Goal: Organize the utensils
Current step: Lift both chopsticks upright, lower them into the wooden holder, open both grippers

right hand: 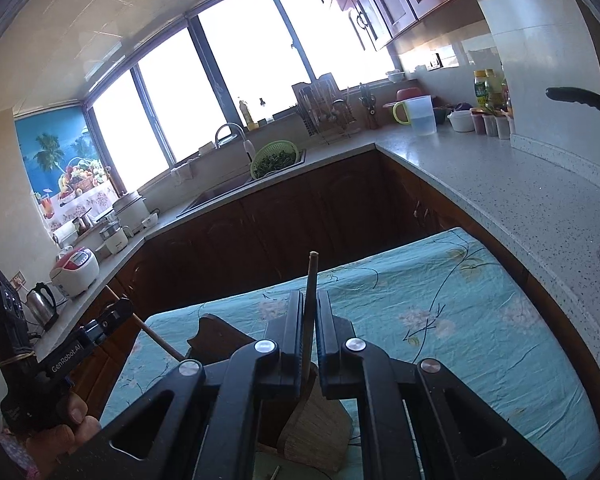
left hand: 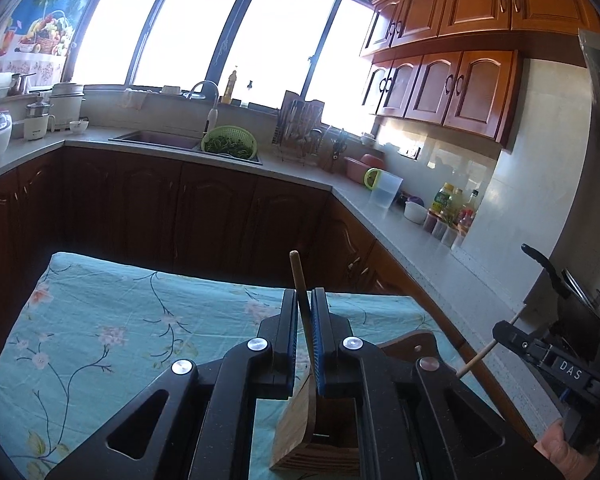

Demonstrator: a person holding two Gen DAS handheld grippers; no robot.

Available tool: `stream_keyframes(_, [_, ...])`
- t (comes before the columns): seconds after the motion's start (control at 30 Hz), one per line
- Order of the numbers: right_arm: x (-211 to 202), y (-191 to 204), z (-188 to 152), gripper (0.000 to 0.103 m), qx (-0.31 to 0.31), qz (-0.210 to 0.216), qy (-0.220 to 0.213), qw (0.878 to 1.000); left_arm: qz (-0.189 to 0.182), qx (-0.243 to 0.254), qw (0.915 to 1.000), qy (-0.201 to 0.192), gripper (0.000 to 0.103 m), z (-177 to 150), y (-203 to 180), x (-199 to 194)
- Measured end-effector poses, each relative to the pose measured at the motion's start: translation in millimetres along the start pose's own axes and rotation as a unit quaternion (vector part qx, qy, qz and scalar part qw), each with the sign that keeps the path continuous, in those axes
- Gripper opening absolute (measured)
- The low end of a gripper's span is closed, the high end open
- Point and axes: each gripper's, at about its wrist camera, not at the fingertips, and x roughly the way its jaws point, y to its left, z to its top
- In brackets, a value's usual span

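The counter, draped in a floral cloth, fills the lower half of both wrist views. A wooden utensil holder is seen at bottom centre, directly beneath both claws, its open compartment facing up. The left claw is clamped on a wooden chopstick, long axis near upright, lower end over the holder. The right claw is likewise clamped on a second chopstick, equally near.
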Motion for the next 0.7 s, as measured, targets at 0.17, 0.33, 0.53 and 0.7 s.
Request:
stream_keyframes(0.17, [2.1,-3.1,0.5,0.007,0.005,-0.002,0.005,1.0,0.002,0.007,1.0,0.001,0.006,18.6,-8.5,0.3])
stream_keyframes(0.33, [2.4,-5.4,0.8,0.015,0.014,0.004,0.01,1.0,0.004,0.013,0.9999,0.004,0.008,14.7,-7.4,-21.1])
stream_keyframes(0.53, [-31.6,-5.5,2.4,0.081,0.028,0.021,-0.034,0.999,0.006,0.003,0.9997,-0.023,0.068,9.7,4.8,-73.5])
stream_keyframes(0.7, [-65.1,-6.2,-5.0,0.097,0.039,0.033,-0.055,0.997,0.027,-0.03,0.9985,-0.036,0.088,-5.3,26.0,-109.8])
